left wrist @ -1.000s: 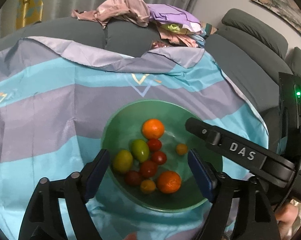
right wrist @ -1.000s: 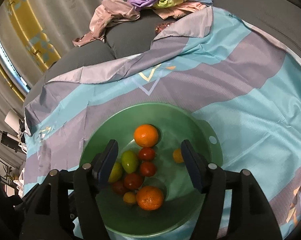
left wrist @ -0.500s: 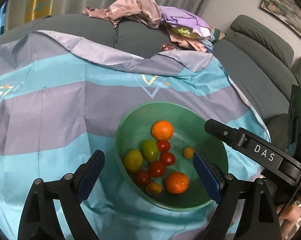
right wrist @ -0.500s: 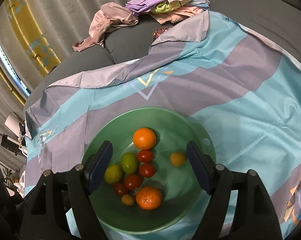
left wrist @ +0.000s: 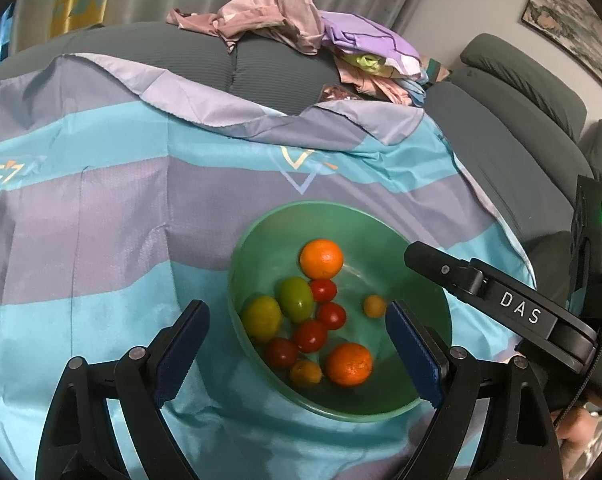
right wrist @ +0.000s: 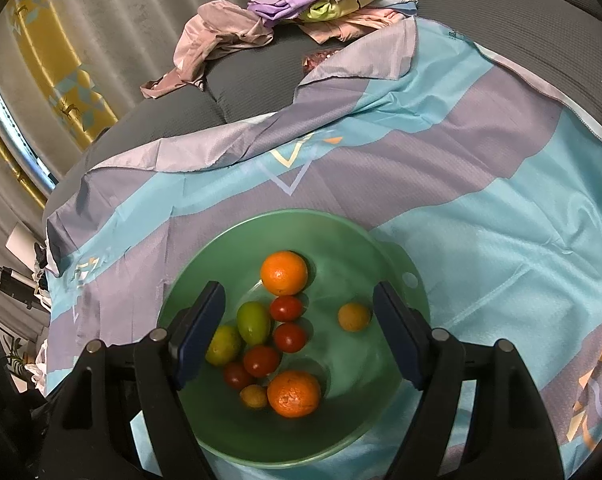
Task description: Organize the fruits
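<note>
A: Where is the fruit?

B: All of it sits in the green bowl (right wrist: 385,252), which rests on the striped blue-and-grey cloth (right wrist: 481,208) spread over a grey sofa (left wrist: 261,68); two oranges (right wrist: 283,273), two green fruits (right wrist: 253,322), four red tomatoes (right wrist: 286,308) and two small yellow-orange fruits (right wrist: 353,317); one of those small ones lies apart to the right of the cluster.

A: And the fingers?

B: The left gripper (left wrist: 297,354) has its fingers spread wide over the bowl's near side, nothing between the pads; the right gripper (right wrist: 299,334) has just been opening, its fingers wide over the bowl, gripping nothing.

A: Anything else?

B: A pile of clothes (left wrist: 301,28) lies on the sofa behind the cloth.
</note>
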Motion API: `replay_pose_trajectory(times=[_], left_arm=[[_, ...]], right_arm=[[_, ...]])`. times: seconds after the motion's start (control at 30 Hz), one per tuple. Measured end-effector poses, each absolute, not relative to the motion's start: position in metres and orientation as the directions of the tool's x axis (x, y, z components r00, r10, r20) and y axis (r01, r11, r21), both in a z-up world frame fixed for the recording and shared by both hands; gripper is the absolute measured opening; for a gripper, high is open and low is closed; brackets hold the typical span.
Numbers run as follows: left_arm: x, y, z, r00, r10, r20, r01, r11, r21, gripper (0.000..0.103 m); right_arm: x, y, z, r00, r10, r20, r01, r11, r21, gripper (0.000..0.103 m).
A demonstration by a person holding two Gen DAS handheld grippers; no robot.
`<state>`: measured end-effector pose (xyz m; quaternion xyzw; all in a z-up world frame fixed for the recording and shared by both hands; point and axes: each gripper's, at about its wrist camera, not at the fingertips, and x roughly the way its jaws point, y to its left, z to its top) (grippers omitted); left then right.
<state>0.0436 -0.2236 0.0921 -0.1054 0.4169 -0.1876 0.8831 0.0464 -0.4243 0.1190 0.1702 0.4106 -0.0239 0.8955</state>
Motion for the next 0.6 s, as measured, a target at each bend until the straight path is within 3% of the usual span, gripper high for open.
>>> replay_pose_trajectory(times=[0.6], left_arm=[[0.0404, -0.2270, 0.0958, 0.581, -0.429, -0.692, 0.250, 0.903, -0.350, 0.089]], right_arm=[[0.0447, -0.4250, 0.1204, 0.659, 0.072, -0.749, 0.198, 0.943, 0.265, 0.077]])
